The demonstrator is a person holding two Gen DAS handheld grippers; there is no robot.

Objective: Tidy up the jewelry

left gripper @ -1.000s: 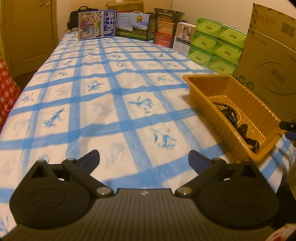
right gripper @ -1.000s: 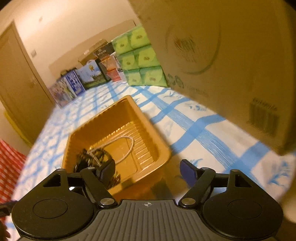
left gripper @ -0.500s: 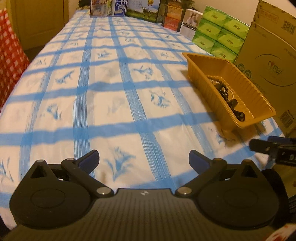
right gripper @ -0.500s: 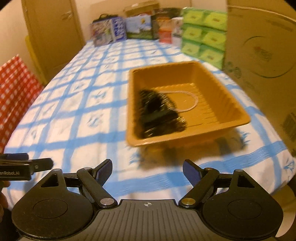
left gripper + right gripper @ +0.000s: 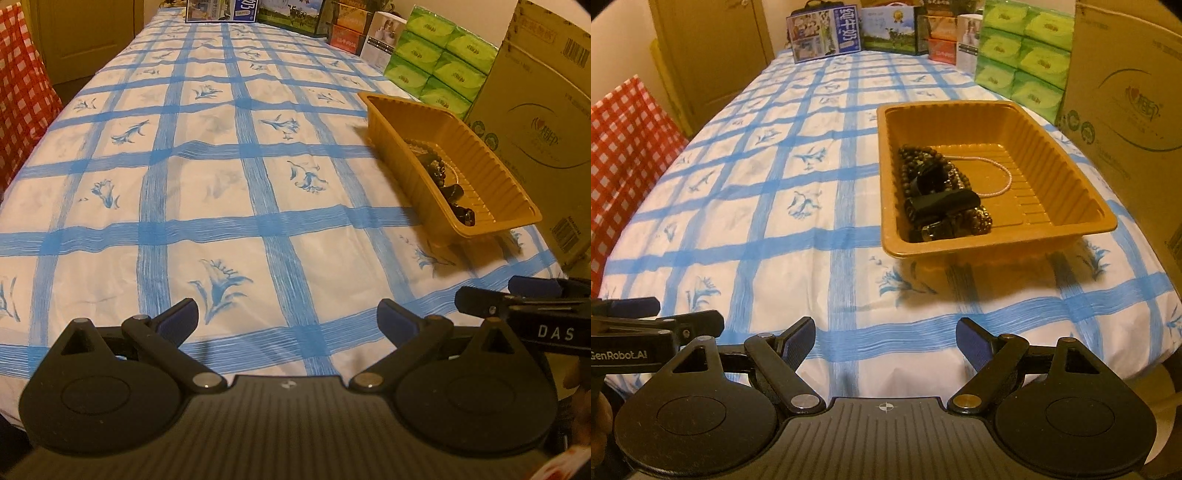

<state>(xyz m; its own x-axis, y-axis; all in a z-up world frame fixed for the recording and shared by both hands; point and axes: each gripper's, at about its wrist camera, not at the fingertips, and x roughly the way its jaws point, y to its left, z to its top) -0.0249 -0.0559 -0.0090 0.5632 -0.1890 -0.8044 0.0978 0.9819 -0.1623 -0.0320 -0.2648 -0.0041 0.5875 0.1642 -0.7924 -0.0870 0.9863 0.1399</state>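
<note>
Golden plastic tray [image 5: 1067, 236], right of centre on the bench [image 5: 775, 229], holds tangled bead bracelets [image 5: 942, 195] and a thin chain [image 5: 997, 173]. Both the right gripper [image 5: 885, 345] and the left gripper [image 5: 287, 319] stand released and empty. Pulling one piece may drag the whole knot or tip the light tray.

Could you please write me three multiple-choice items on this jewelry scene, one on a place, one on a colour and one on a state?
1. Where does the jewelry lie?
A. In the tray
B. On the cloth
C. On the carton

2. What colour is the tray?
A. Green
B. Golden brown
C. Red

3. How is the right tool?
A. Shut on a bracelet
B. Shut on the tray rim
C. Open, holding nothing

Answers:
1 A, the beads and dark pieces sit inside the tray walls.
2 B, its walls and rim are golden brown.
3 C, its fingers stand apart over bare cloth.
</note>
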